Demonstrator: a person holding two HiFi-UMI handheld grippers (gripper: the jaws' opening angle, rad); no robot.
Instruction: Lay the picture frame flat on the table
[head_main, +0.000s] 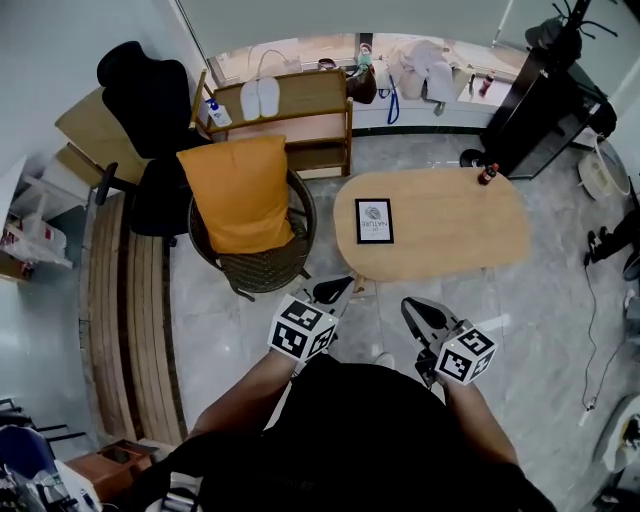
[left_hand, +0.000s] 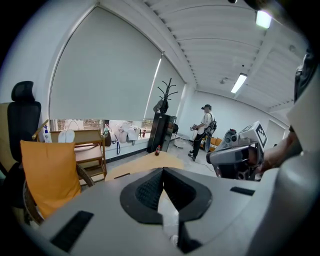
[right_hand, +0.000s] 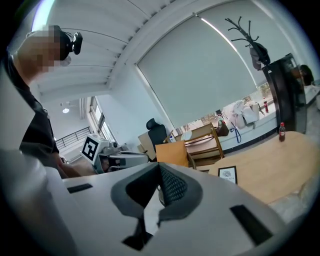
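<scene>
The black picture frame (head_main: 374, 221) lies flat, face up, on the left part of the oval wooden table (head_main: 450, 225). It also shows in the right gripper view as the frame (right_hand: 228, 174), flat on the table (right_hand: 272, 167). Both grippers hang close to the person's body, short of the table's near edge and apart from the frame. The left gripper (head_main: 333, 290) is shut with nothing in it, its jaws meeting in its own view (left_hand: 162, 172). The right gripper (head_main: 418, 315) is shut and empty too (right_hand: 160, 172).
A wicker chair with an orange cushion (head_main: 245, 195) stands left of the table. Behind it are a wooden shelf (head_main: 290, 110) and a black office chair (head_main: 140, 90). A small bottle (head_main: 487, 175) stands at the table's far right. Another person (left_hand: 204, 127) stands far off.
</scene>
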